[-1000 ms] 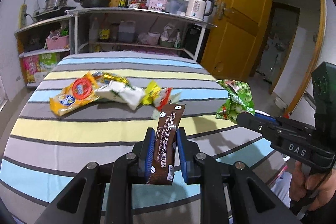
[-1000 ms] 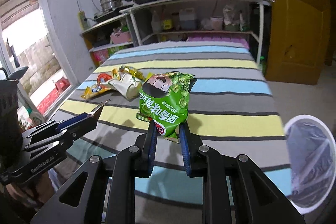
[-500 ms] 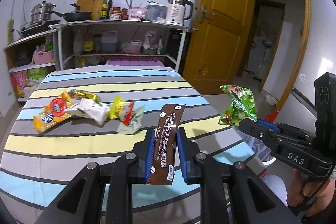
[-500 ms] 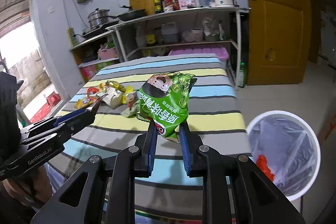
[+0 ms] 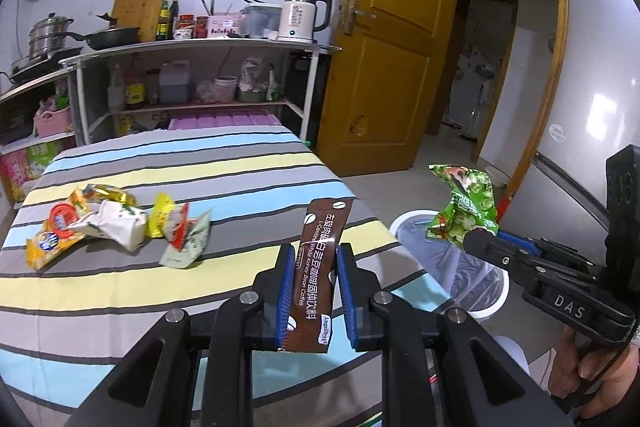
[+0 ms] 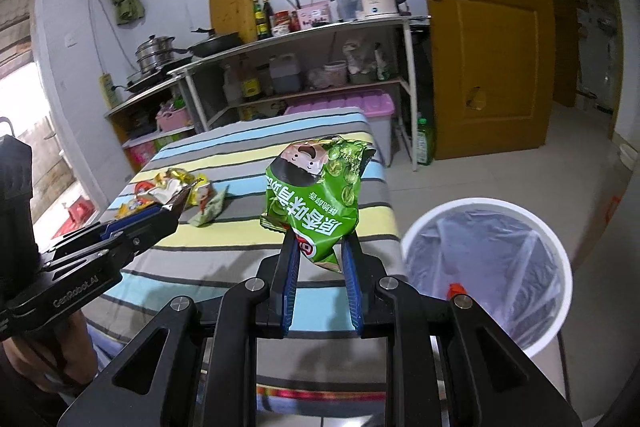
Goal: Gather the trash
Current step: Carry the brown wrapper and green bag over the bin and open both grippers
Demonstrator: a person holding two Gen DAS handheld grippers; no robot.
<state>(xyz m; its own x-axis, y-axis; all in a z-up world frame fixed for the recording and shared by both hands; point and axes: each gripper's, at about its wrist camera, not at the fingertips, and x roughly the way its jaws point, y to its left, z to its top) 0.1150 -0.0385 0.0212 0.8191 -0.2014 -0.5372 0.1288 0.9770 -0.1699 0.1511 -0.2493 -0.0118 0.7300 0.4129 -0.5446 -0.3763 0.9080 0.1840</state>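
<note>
Striped table [image 5: 240, 163] at nine o'clock, white bin [image 6: 486, 267] at three. Left gripper [image 5: 314, 291] clamping brown coffee sachet [image 5: 318, 267], right gripper [image 6: 322, 279] clamping green snack bag [image 6: 320, 195]. Carry over bin rim, then release.

bin [image 5: 404, 227]: near half behind green bag [image 5: 466, 211] and right gripper [image 5: 474, 243]. hand [image 5: 592, 375] cut by frame edge. red scrap in bin [image 6: 455, 289]: too small to tell. wrapper pile [image 6: 168, 189] partly behind left gripper [image 6: 180, 205].
</note>
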